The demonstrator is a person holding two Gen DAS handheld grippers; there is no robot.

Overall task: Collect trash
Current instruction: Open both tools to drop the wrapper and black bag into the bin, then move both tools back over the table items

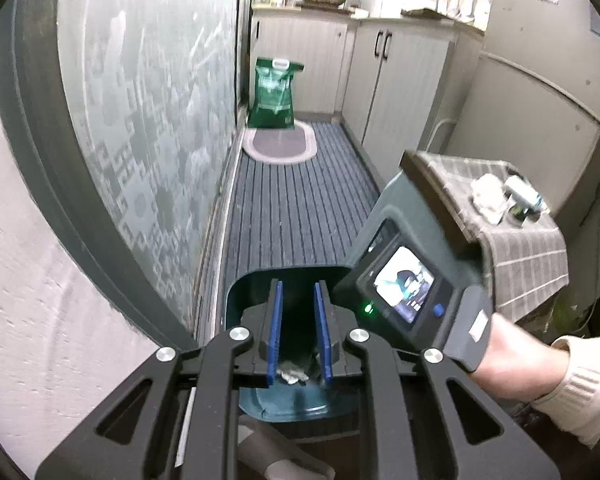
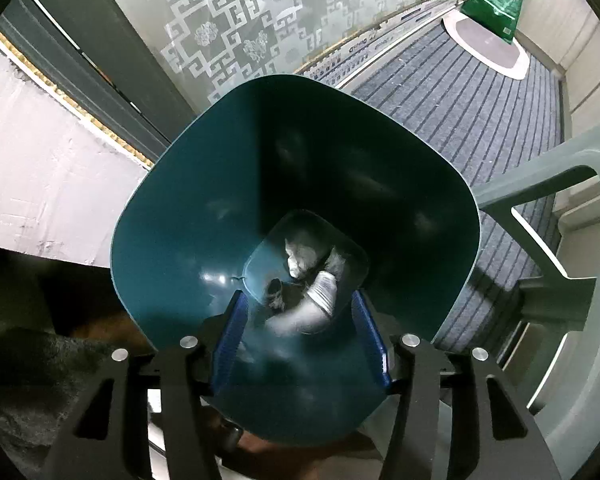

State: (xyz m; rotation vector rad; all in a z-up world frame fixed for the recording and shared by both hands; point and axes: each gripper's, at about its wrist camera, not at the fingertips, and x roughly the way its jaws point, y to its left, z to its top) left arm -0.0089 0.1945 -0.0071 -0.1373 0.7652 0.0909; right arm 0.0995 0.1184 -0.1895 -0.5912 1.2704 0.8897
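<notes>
A dark teal trash bin (image 2: 204,216) stands on the floor; its rim also shows in the left wrist view (image 1: 288,272). At its bottom lie crumpled white paper (image 2: 300,256) and a whitish cup-like piece (image 2: 320,300). My right gripper (image 2: 300,336) is open directly above the bin's mouth, nothing between its blue pads. My left gripper (image 1: 299,336) is open and empty over the bin, with paper scrap (image 1: 292,376) seen below it. The right gripper's body (image 1: 404,280) shows beside it. More trash, crumpled tissue (image 1: 488,196) and a small bottle (image 1: 524,196), lies on a cloth-covered table (image 1: 512,240).
A frosted patterned glass door (image 1: 148,120) runs along the left. A striped grey floor mat (image 1: 296,200) leads to an oval rug (image 1: 280,144) and a green bag (image 1: 272,92). Cabinets (image 1: 384,80) and a fridge (image 1: 540,80) are on the right. A pale chair frame (image 2: 560,208) stands beside the bin.
</notes>
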